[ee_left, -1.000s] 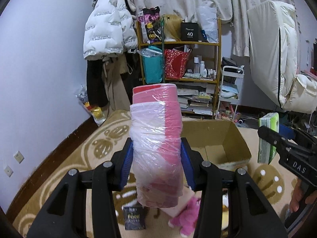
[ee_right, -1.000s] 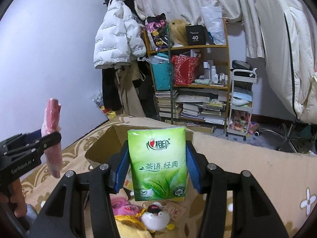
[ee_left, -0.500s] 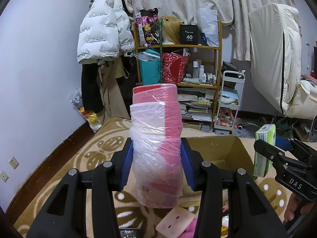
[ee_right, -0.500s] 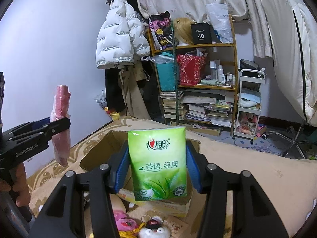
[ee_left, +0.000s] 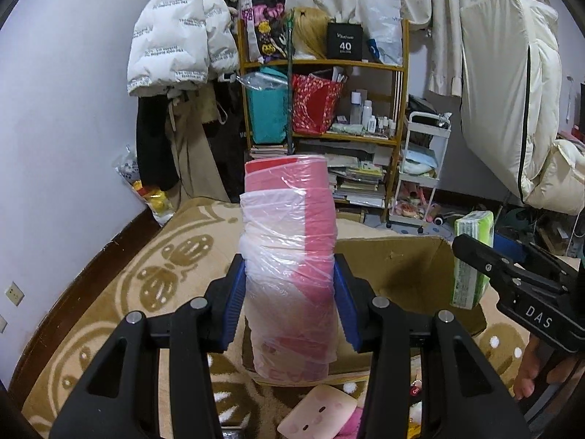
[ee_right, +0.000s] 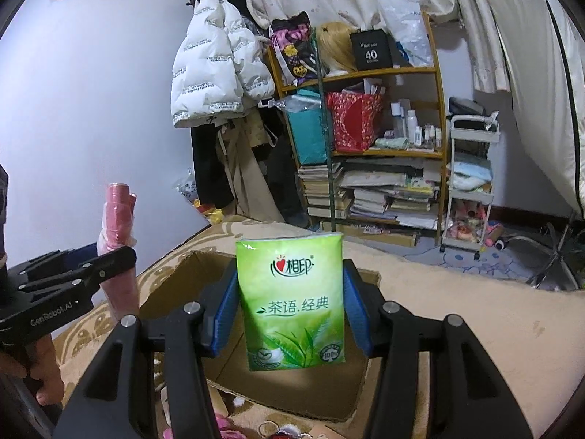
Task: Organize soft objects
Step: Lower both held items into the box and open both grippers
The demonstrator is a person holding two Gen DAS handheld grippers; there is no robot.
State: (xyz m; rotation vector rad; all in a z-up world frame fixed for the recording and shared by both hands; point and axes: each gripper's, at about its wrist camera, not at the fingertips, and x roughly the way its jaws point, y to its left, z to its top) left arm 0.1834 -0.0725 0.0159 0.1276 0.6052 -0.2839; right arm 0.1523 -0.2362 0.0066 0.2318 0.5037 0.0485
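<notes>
My left gripper is shut on a pink roll wrapped in clear plastic and holds it upright above the near edge of an open cardboard box. My right gripper is shut on a green tissue pack and holds it upright over the same box. The tissue pack and right gripper also show at the right of the left wrist view. The pink roll and left gripper show at the left of the right wrist view.
The box stands on a beige patterned rug. A pink pad and small plush toys lie in front of the box. A cluttered wooden shelf, a white jacket and a white trolley stand at the back wall.
Both grippers have moved forward toward the box with their loads still held. The box now sits closer and lower in both views.
</notes>
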